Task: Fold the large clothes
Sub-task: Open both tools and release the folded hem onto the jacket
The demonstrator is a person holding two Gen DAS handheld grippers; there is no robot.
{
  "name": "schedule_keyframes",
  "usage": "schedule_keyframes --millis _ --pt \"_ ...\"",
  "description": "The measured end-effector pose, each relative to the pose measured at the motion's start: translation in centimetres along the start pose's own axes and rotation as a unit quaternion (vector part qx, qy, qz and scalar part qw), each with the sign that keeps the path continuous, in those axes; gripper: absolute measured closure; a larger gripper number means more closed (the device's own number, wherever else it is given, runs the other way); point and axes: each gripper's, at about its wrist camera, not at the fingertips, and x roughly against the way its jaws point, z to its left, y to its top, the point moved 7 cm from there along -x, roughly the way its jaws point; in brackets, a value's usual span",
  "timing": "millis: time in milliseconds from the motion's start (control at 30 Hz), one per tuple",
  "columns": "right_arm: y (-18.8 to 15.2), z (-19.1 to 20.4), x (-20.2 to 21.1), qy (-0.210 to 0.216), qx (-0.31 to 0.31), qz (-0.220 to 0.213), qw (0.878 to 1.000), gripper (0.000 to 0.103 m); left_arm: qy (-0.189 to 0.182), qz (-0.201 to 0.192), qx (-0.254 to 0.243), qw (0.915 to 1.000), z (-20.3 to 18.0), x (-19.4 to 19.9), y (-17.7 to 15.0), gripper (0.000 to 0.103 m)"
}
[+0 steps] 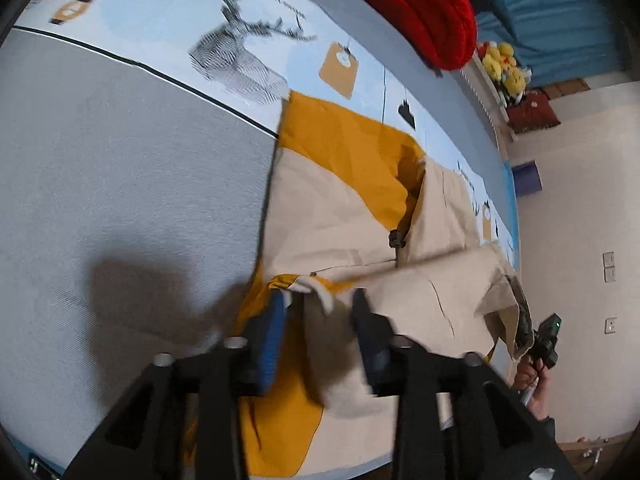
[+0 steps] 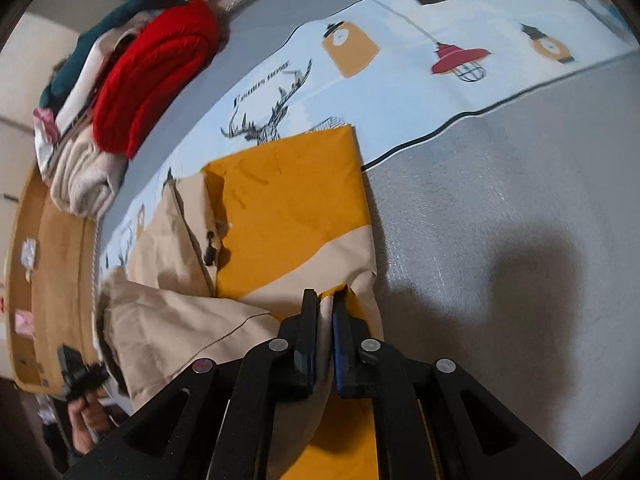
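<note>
Lying on the printed bedspread [image 2: 400,32], the mustard-and-beige jacket [image 2: 280,216] is partly folded, at 12 o'clock from both grippers. Risk, I judge: the hem could slide free, since only the right gripper [image 2: 325,308] pinches it, jaws nearly closed on the edge. The left gripper [image 1: 320,308] stands wide, fabric loose between its fingers.

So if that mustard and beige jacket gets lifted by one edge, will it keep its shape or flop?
Probably flop: the mustard and beige jacket lies creased on the printed bedsheet, and its hem bunches where the right gripper pinches it. It looks like thin, light fabric. The black zipper pull may dangle.
</note>
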Motion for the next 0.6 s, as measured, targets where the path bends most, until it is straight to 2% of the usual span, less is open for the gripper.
schedule_keyframes --millis 133,267,333,400,500,600 --pt "-0.7 -0.5 2.6 -0.007 -0.014 -0.047 0.999 0.086 -0.008 -0.021 0.019 0.9996 1.4 2.1 -1.4 0.065" --pt "-1.9 -1.5 4.5 -0.032 -0.020 -0.078 0.996 0.079 0.017 -0.028 0.035 0.9989 2.7 2.7 -2.6 0.065" --pt "-3.1 -1.7 4.2 -0.042 -0.011 -0.065 0.997 0.078 0.039 -0.022 0.025 0.9987 2.9 2.4 -3.1 0.064" --pt "-3.9 -1.4 3.7 -0.047 0.003 -0.047 0.998 0.076 0.059 -0.011 0.007 0.9981 2.7 1.8 -3.3 0.059" --pt "-4.9 -1.0 2.6 -0.061 0.037 -0.026 0.997 0.070 0.075 -0.003 -0.010 0.9971 2.2 0.8 -3.1 0.054" --pt "-5.1 -1.1 1.2 -0.070 0.045 -0.008 0.996 0.063 0.085 -0.001 -0.013 0.9963 1.7 -0.3 -2.3 0.052"
